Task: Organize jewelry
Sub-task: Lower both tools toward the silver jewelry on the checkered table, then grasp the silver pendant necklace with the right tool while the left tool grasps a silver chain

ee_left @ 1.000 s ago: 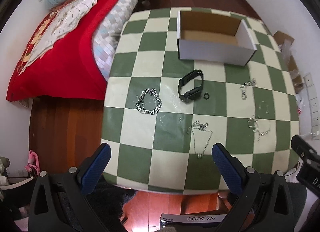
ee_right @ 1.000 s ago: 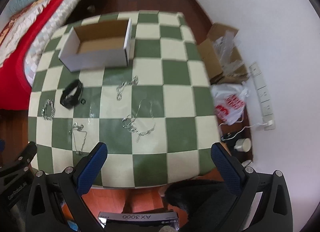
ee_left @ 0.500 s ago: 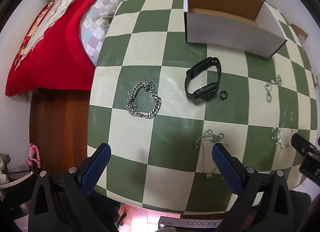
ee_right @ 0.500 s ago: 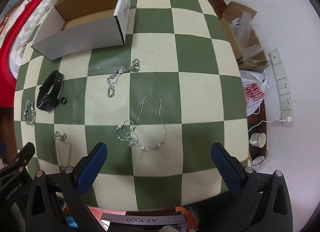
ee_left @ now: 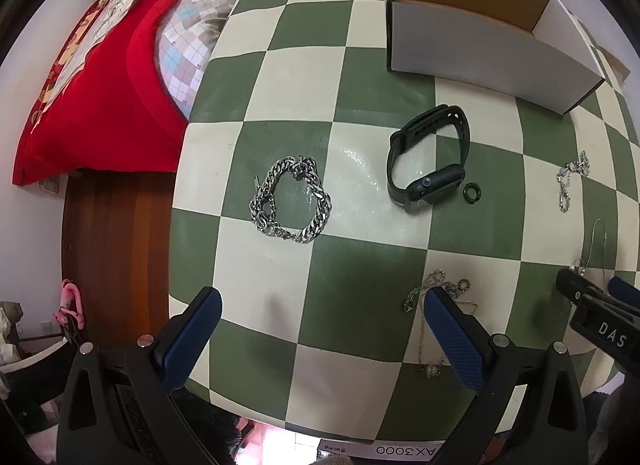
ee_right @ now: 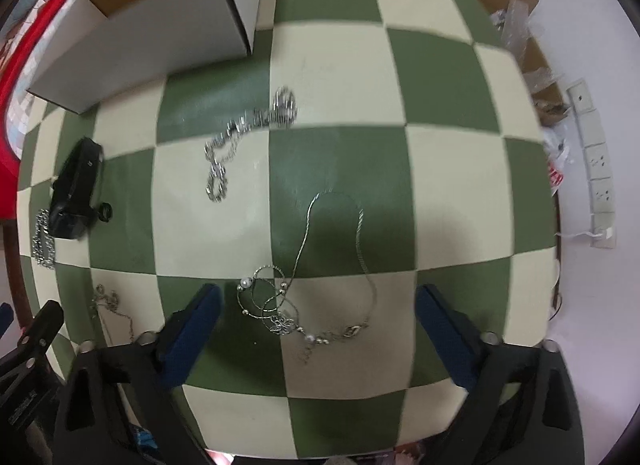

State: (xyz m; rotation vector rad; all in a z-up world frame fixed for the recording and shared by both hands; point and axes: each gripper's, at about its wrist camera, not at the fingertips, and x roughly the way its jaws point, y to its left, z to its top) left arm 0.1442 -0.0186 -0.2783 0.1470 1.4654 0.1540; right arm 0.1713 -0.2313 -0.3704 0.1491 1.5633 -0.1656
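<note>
Thin pearl necklace lies tangled on the checkered table, right between your right gripper fingers, spread wide, nothing held. Your left gripper is wide too, hovering short of the chunky chain bracelet; black smartwatch beside white cardboard box.

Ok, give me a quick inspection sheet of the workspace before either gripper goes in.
Surface: checkered table, green and cream.
Job's things: open cardboard box at the far side; chunky chain bracelet, black smartwatch, small dark ring, thin pendant necklace, silver chain, beaded necklace, all loose on the table.
Clutter: nothing seen on the table.
Grippers: left gripper and right gripper open, holding nothing.
Cables: white cord at wall outlets.
Surroundings: bed with red blanket, wooden floor.
</note>
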